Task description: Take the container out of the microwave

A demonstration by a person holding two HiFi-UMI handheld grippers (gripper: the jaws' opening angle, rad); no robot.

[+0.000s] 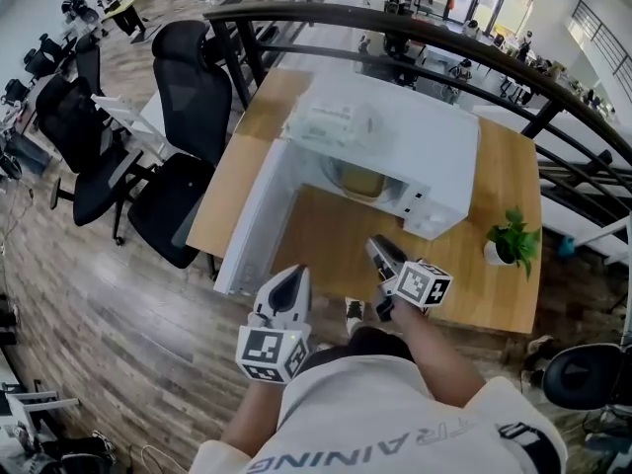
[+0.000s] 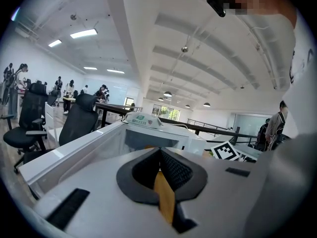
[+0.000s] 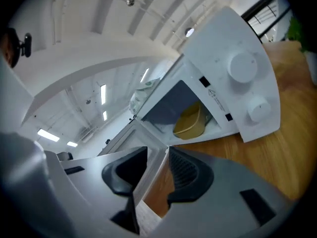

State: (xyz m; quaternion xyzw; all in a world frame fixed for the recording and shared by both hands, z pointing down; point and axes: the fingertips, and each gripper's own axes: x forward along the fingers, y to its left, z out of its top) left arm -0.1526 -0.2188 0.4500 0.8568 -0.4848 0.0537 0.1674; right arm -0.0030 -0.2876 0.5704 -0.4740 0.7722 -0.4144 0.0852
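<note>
Right gripper (image 3: 157, 152), jaws slightly apart and empty, faces the yellow container (image 3: 189, 122) inside the open microwave (image 3: 242, 83); it should spread wider, enter level beside the door (image 1: 247, 225) and clamp the rim, while the left gripper (image 2: 159, 151) hangs pressed together

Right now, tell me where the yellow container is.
The yellow container sits inside the open white microwave on the wooden table, just left of its knob panel in the right gripper view.
</note>
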